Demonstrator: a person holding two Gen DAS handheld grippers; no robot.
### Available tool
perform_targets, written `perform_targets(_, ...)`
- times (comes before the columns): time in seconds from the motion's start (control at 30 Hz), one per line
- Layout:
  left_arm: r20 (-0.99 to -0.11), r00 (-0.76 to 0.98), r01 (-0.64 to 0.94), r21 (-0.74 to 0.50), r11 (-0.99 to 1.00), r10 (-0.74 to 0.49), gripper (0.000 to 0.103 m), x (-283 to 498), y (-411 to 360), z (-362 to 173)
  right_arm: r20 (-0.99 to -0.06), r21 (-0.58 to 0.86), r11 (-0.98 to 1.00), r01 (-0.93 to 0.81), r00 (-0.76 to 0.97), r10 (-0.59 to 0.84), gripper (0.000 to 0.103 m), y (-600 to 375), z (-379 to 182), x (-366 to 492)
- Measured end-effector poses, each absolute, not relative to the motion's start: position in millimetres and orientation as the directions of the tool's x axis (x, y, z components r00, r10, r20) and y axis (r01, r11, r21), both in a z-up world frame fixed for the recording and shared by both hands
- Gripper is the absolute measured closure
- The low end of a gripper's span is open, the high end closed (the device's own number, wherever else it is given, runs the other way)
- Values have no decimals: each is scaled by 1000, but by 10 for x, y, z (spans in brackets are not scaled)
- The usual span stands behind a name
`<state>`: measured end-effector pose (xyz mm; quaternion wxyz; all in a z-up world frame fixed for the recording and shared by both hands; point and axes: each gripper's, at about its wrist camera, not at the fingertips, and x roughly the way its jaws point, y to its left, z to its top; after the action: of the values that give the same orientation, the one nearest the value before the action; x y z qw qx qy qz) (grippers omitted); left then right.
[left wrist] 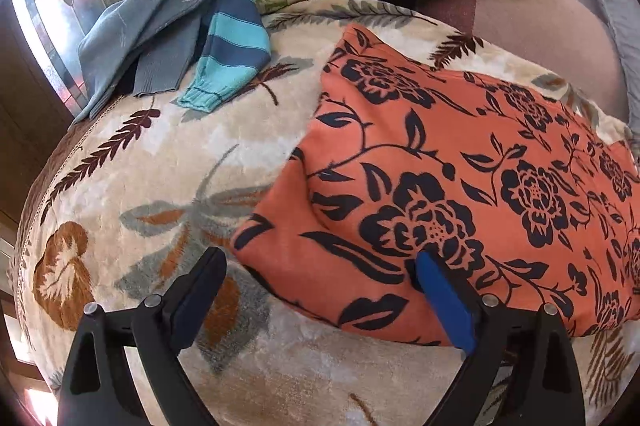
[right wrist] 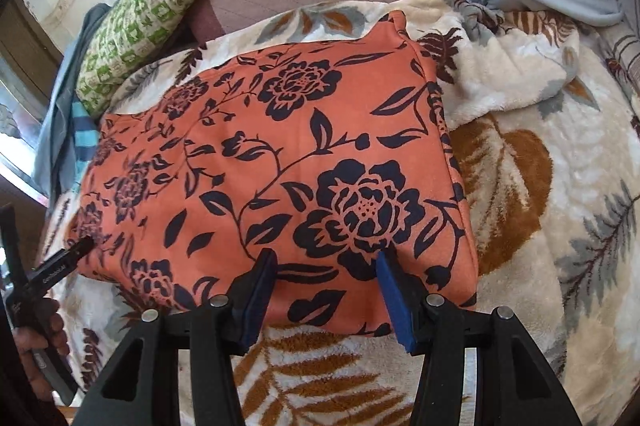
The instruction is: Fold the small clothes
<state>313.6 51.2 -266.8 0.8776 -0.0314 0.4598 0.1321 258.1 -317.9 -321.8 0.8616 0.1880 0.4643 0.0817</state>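
Two tools stand apart, gripping nothing | orange cloth (right wrist: 280, 154) lies flat on the bed's blanket (right wrist: 560, 226) | your right tool (right wrist: 326, 300) straddles its near edge; left tool (left wrist: 320, 290) straddles its left corner | long axis left-to-right.

Bare blanket (right wrist: 560, 226) right of garment (right wrist: 280, 146)

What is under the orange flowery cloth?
The orange flowery cloth lies on a fluffy cream blanket with leaf patterns, which shows all around it. Whether anything else hides beneath the cloth cannot be seen.
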Motion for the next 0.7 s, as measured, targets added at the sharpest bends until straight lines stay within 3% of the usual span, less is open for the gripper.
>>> perform_targets(0.1,-821,535,-310,28,950,199,7,3110,747,-2653,-699,542,840,24,567,436,48,-3442,-3160,2508)
perform_targets(0.3,-833,536,-341,-64,938,138,7,3019,1024,-2655,-636,691,716,99,555,536,48,-3967,-3280,2528)
perform_targets(0.7,-837,544,-350,-164,922,57,7,2915,1134,-2623,-658,734,634,245,488,574,48,-4157,-3604,2662)
